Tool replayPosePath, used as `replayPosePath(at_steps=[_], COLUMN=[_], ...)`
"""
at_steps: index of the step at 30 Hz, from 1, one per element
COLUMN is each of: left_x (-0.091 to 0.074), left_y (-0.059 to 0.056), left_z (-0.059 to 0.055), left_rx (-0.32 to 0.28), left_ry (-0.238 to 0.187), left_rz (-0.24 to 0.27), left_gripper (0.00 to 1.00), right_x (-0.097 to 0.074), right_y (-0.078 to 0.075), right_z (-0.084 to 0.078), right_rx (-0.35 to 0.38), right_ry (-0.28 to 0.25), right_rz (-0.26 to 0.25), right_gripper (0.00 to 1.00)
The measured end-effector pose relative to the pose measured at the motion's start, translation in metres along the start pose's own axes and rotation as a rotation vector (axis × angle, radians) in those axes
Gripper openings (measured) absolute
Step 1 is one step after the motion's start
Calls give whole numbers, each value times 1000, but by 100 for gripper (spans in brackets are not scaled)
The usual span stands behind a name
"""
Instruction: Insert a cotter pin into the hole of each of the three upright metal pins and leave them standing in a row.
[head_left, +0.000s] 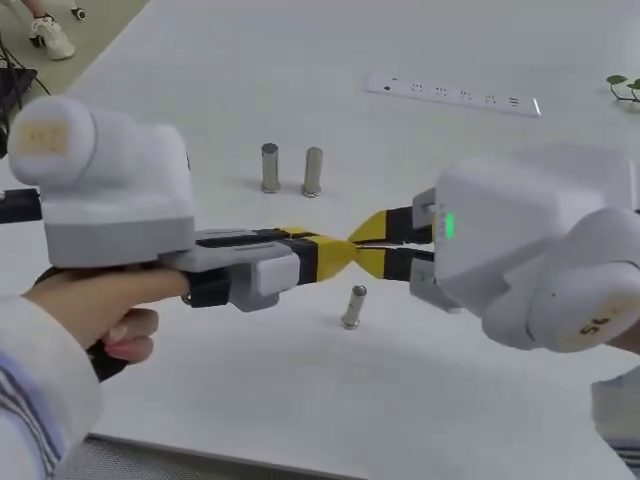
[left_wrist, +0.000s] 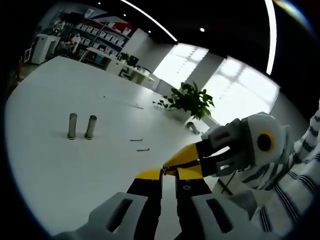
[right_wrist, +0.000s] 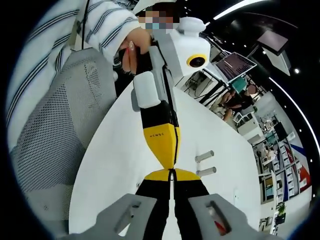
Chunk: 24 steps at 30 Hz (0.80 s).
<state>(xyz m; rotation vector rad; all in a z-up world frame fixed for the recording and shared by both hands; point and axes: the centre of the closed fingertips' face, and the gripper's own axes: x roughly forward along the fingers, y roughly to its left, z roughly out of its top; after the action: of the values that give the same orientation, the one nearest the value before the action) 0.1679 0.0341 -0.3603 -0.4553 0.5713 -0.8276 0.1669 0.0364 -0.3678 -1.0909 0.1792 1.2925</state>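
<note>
Your left tongs (head_left: 340, 250) & right tongs (head_left: 366, 243) meet tip to tip above table (head_left: 300, 60). Both pairs of jaws pinched narrow; anything between too small to tell. Near metal pin (head_left: 353, 306) stands upright just under meeting pt, your side, equal reach either hand. Far pin A (head_left: 270, 167) & far pin B (head_left: 313, 171) upright side by side, back-left. Prob cotter pins (left_wrist: 136, 140) flat beyond.

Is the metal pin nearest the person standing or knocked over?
Standing: the nearest metal pin rests on one end on the workbench, though it appears to lean slightly in the head view.
</note>
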Motion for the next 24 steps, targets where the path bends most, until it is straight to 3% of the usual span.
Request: replayPosePath(at_steps=[3,12,14,18,20,24], left_x=[-1,-1,-2,-3,-4,-4], left_y=[3,3,3,3,3,4], left_z=[-1,-4,-6,-5,-5,-5], left_rx=[-9,-21,-72,-96,-139,-132], left_ry=[4,15,26,22,21,27], left_rz=[13,13,10,9,8,5], left_gripper=[0,0,0,0,0,0], right_x=[-1,-1,-2,-2,-2,-2], right_y=[1,3,4,5,5,6], right_z=[3,3,4,5,6,6], right_rx=[7,42,44,59,82,107], right_ry=[-9,-22,-25,-36,-51,-68], right_rz=[-1,-6,-4,-8,-10,-11], right_gripper=[0,0,0,0,0,0])
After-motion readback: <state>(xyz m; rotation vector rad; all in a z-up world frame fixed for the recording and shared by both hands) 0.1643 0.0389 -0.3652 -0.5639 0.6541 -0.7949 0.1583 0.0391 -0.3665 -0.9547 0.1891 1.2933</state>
